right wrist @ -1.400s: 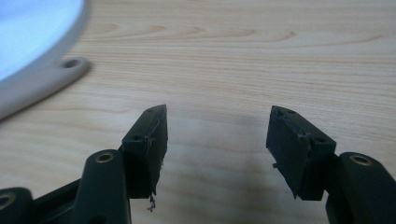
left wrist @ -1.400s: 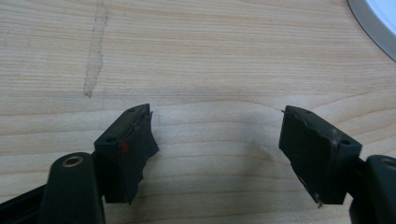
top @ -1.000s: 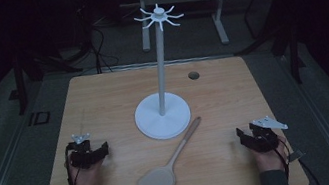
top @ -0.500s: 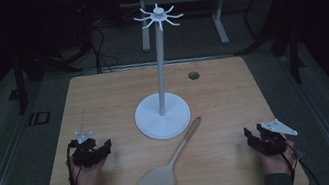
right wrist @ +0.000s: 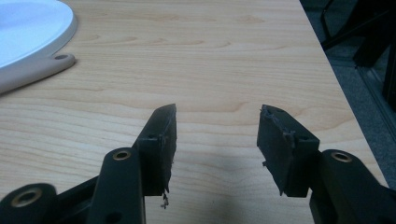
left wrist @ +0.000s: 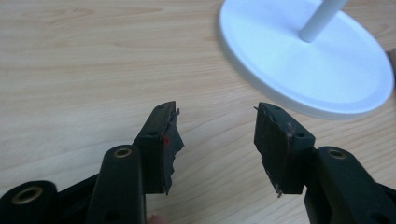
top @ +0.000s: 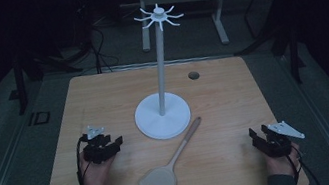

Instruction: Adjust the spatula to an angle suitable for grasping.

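High view, lower middle: the spatula (top: 168,173) lies flat between left gripper (top: 102,148) and right gripper (top: 268,140). The right gripper view catches just its handle tip, upper left, touching the white stand base (right wrist: 32,23). Both grippers' jaws gape with nothing between them — the left's have just been closing. Light wooden table (top: 102,98) — dark room.

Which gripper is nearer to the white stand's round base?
Left. The left gripper sits just beside the base; the right gripper is farther off, beyond the spatula's handle.

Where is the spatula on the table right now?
In the high view, the spatula lies flat near the table's front edge, between the two grippers; its handle tip reaches the white stand's round base.
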Motion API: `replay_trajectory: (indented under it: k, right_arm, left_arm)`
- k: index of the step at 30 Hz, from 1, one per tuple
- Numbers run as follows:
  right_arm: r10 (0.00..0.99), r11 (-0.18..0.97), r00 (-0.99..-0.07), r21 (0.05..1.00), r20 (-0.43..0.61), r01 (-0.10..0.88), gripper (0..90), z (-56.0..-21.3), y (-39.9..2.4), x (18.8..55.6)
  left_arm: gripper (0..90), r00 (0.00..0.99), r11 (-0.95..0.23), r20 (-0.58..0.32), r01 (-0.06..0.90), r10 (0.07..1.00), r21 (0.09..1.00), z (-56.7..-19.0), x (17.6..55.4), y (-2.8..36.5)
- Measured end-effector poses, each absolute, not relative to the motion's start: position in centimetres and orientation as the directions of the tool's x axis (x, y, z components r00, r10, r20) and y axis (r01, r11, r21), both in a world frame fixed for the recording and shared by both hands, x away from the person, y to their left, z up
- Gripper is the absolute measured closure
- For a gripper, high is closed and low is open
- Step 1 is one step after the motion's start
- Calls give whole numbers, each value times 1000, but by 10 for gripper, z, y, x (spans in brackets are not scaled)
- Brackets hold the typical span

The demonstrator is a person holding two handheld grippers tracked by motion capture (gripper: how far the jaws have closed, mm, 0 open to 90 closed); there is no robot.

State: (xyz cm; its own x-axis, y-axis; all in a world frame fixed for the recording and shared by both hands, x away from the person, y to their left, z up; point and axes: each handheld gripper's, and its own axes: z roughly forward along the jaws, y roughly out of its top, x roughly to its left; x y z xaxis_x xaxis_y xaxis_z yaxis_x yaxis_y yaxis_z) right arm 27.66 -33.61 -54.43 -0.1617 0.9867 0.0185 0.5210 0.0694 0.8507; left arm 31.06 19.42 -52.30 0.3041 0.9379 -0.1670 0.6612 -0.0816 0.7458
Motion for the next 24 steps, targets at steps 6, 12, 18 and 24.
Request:
replay_trajectory:
  k: [6, 12, 18, 24]
  right_arm:
    - [981, 100, -193, 854, 1, 511, 500, -546, -334, 278]
    - [979, 101, -205, 857, 5, 505, 511, -548, -335, 280]
    - [979, 102, -204, 860, 2, 500, 507, -548, -336, 279]
    - [978, 112, -209, 862, -8, 495, 498, -547, -334, 279]
  left_arm:
    - [501, 383, -142, -155, 643, 911, 752, -512, 315, 172]
    - [526, 438, -181, -152, 628, 886, 757, -506, 319, 156]
    - [524, 461, -205, -141, 621, 876, 756, -502, 321, 145]
    - [519, 500, -252, -126, 619, 857, 744, -498, 325, 123]
